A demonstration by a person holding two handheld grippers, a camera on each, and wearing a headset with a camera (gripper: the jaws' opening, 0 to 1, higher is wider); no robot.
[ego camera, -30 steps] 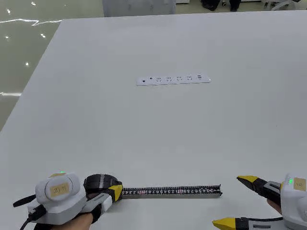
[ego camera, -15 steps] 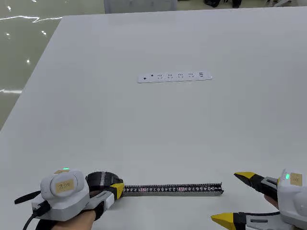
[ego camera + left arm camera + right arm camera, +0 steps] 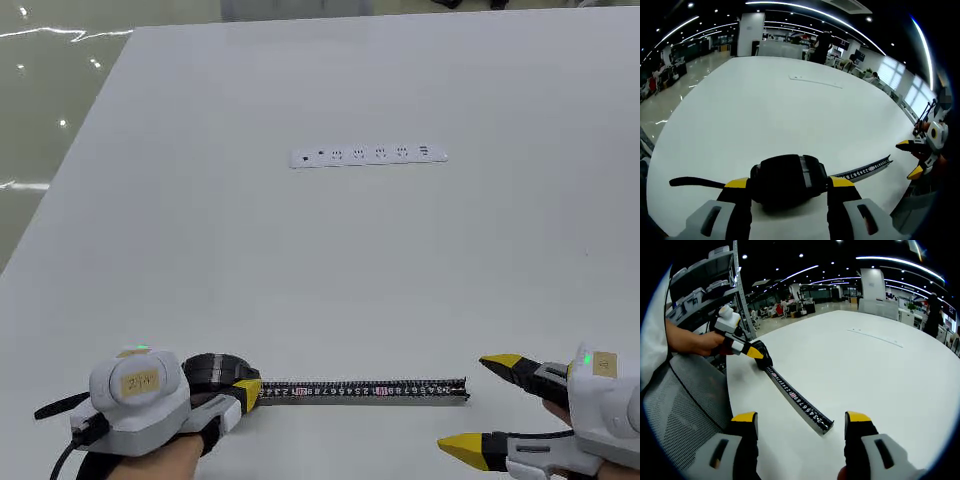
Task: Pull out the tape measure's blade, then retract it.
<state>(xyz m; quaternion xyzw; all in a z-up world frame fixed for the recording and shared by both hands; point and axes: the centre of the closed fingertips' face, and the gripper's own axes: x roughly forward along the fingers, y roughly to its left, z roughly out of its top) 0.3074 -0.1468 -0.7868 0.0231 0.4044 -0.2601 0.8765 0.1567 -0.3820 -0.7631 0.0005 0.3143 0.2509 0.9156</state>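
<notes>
We look down on a broad white desk [image 3: 300, 260] with a white power strip [image 3: 368, 155] lying toward its far side. Left of the desk is a glossy pale floor [image 3: 50, 110] that mirrors the lamps. In the left gripper view we make out a dark ceiling [image 3: 715, 12] with long curved light strips [image 3: 805, 6], a white pillar [image 3: 751, 32] and bright windows [image 3: 905, 85]. In the right gripper view a loaded metal shelf rack [image 3: 710, 277] stands near a grey mesh chair [image 3: 685, 390].
</notes>
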